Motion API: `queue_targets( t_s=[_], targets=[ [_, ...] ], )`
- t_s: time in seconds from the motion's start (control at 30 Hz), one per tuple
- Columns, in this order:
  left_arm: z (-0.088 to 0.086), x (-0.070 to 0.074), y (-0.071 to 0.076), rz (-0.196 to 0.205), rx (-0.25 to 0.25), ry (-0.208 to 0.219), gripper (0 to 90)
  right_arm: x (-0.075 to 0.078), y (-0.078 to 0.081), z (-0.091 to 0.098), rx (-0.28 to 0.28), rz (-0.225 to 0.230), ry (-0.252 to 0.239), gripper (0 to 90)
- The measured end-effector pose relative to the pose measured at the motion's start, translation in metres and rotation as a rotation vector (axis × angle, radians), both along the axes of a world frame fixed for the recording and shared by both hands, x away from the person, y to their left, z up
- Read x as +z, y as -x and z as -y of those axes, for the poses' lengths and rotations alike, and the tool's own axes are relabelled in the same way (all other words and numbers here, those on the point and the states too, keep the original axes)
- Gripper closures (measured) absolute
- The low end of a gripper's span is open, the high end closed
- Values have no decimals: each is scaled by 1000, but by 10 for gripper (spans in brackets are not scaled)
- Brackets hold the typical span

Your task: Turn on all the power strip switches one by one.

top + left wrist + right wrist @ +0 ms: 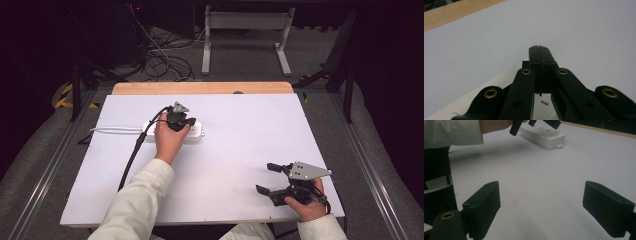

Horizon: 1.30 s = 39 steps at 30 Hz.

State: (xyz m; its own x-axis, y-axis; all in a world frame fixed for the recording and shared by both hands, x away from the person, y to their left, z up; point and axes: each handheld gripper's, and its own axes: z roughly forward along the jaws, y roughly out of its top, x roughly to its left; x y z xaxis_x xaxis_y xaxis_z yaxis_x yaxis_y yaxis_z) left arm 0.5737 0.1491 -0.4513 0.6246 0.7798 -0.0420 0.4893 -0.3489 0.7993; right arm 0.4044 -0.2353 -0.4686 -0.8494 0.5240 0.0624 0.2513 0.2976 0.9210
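My left gripper [186,121], jaws clenched empty, hangs over the power strip [544,136]; pressing off-centre could skid it; right gripper [272,178] released.

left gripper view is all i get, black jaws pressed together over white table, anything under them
Observer: Yes, the high view shows the left gripper over a white power strip.
Operator: where's the other hand
Observer: The right gripper sits near the table's front right corner, jaws wide apart and nothing between them.
Operator: is the strip's cord in the way
Observer: Its white cord runs off toward the table's left edge, away from the jaws.
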Motion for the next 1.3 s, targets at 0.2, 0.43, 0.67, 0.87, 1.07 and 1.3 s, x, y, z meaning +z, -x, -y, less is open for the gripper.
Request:
queue_targets(
  t_s=[0.2, 0.43, 0.67, 0.87, 1.07, 1.3],
  targets=[
    [-4, 22, 23, 46, -54, 33, 888, 1, 0, 0, -6, 4, 3, 151],
    [-11, 47, 50, 77, -112, 44, 855, 1, 1, -1, -11, 9, 3, 149],
    [-19, 66, 79, 103, -174, 59, 795, 1, 0, -1, -15, 8, 6, 145],
    [-30, 74, 105, 130, -208, 95, 681, 1, 0, -1, -17, 8, 8, 141],
    [-46, 68, 131, 154, -241, 108, 624, 0, 0, -1, -20, 7, 9, 132],
    [-66, 47, 158, 196, -250, 120, 389, 0, 0, -1, -22, 7, 13, 105]
  ],
)
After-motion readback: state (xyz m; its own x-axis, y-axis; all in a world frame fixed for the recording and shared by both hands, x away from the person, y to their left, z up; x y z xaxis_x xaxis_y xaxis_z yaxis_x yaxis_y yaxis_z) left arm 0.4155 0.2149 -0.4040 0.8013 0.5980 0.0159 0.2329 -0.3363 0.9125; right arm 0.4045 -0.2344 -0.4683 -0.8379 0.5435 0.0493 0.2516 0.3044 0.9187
